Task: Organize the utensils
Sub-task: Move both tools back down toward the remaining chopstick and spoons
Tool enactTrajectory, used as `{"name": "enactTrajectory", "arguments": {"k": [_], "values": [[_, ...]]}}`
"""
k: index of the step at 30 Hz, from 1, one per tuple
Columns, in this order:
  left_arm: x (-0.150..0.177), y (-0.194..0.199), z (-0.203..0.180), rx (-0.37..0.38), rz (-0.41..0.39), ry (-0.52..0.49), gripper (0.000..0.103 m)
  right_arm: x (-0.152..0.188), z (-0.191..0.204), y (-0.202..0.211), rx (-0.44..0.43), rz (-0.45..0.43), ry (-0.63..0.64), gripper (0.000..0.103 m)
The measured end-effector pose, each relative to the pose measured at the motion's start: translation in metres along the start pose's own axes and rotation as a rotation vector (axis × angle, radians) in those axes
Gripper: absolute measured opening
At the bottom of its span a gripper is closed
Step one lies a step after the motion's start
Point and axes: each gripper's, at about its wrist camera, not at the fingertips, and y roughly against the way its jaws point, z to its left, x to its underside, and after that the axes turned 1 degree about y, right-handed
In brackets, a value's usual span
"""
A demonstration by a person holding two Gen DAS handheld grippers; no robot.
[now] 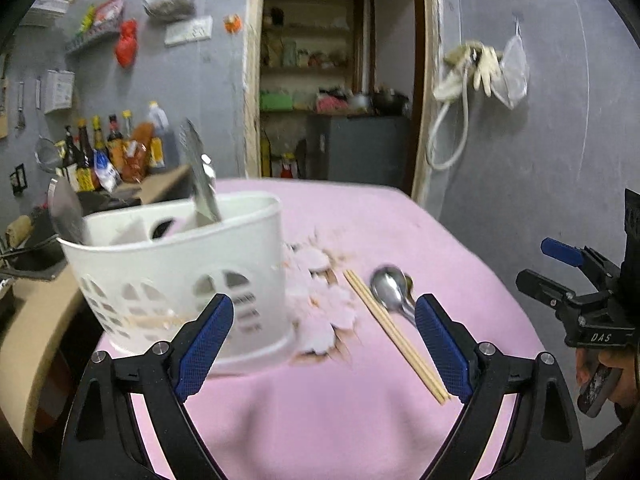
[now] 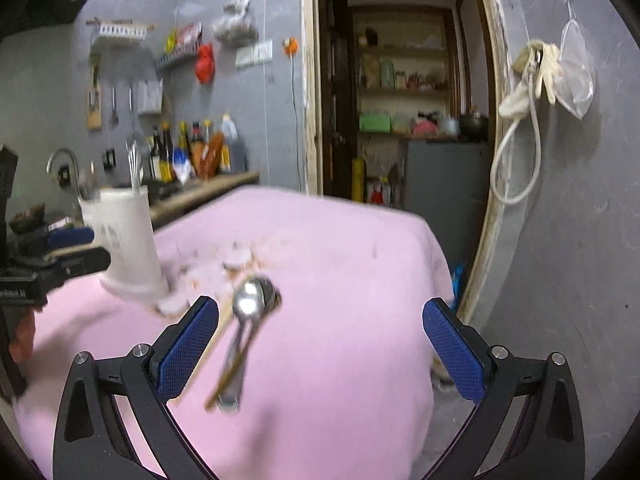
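Left hand-held gripper [image 1: 324, 344] released – chopsticks [image 1: 394, 334] between jaws; right hand-held gripper [image 2: 320, 344] released – spoon [image 2: 248, 320] between jaws

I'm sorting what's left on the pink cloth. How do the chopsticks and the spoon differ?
The chopsticks are pale wood; the spoon is shiny metal. The chopsticks are thin straight sticks; the spoon has a broad rounded bowl on a narrow handle. In the left wrist view the chopsticks lie nearer the white holder; the spoon is on their far side. Both lie flat, side by side, not yet in the holder.
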Motion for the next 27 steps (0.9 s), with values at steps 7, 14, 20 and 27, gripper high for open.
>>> {"name": "enactTrajectory", "arguments": {"k": [7,14,20,27], "values": [[0.009,-0.031,-0.022,0.003,0.153,-0.057,0.089,0.025,0.0,-0.01,0.006,0.138,0.051,0.103],[0.02,-0.07,-0.031,-0.014,0.343,-0.088,0.089,0.041,0.0,-0.019,-0.021,0.219,0.062,0.103],[0.025,-0.094,-0.023,0.026,0.442,-0.031,0.089,0.045,0.008,-0.027,-0.041,0.264,0.118,0.103],[0.023,-0.109,-0.023,0.0,0.475,-0.04,0.089,0.043,0.028,-0.037,-0.057,0.306,0.235,0.103]]}}
